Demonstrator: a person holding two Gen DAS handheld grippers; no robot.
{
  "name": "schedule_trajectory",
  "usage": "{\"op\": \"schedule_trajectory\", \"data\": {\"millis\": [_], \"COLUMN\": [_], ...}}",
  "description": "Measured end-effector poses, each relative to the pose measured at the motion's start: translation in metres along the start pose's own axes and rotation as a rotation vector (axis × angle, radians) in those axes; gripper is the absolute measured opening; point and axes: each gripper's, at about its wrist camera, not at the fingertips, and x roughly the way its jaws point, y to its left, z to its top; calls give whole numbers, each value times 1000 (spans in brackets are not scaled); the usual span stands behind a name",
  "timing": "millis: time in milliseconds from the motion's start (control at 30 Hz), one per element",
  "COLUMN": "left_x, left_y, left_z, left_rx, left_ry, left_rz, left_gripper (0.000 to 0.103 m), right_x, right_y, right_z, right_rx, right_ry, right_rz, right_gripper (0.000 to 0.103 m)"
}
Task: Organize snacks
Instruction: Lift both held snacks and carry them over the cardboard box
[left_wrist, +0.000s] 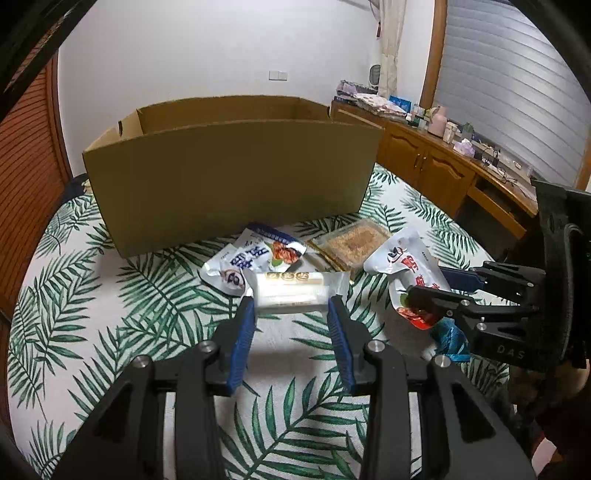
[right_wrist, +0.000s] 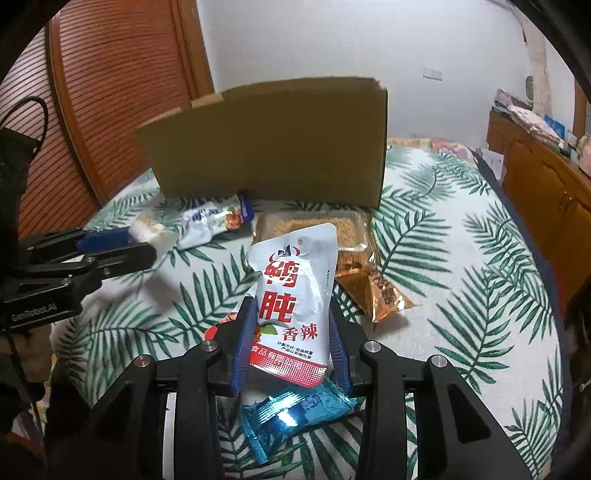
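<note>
An open cardboard box (left_wrist: 229, 177) stands at the back of the table. My left gripper (left_wrist: 291, 302) is shut on a white wrapped snack bar (left_wrist: 291, 290), lifted a little off the cloth. In the right wrist view my right gripper (right_wrist: 291, 321) is shut on a white and red pouch (right_wrist: 295, 288), held upright. A blue foil packet (right_wrist: 295, 410) lies under it. Between the grippers and the box lie a blue and white pouch (left_wrist: 255, 258), a clear tray of crumbly snack (left_wrist: 354, 243) and a gold packet (right_wrist: 380, 291). The box's inside is hidden.
A leaf-patterned cloth (left_wrist: 110, 295) covers the table. A wooden cabinet (left_wrist: 436, 162) with cluttered top runs along the right wall. A slatted wooden door (left_wrist: 29, 177) stands at the left. The two grippers are close together, side by side.
</note>
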Motion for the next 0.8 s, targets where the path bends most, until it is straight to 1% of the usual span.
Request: {"op": "schedule_trajectory", "data": {"millis": [267,500,800], "left_x": [-16,-29,-42], "left_y": [0,12,25], "left_z": [15,28,44], "left_rx": [0,-12,-16], "left_ry": [-50,-90,-135], "left_rz": [-3,-1,-2], "left_gripper": [37,38,38], "right_x": [-25,-44,-56], "right_y": [9,14,15], "right_z": [19,37,58], "right_rx": [-23,-32,-45], "right_ry": [-64,-117,-168], "right_rz": [9,22,31], "right_gripper": [37,37,37]}}
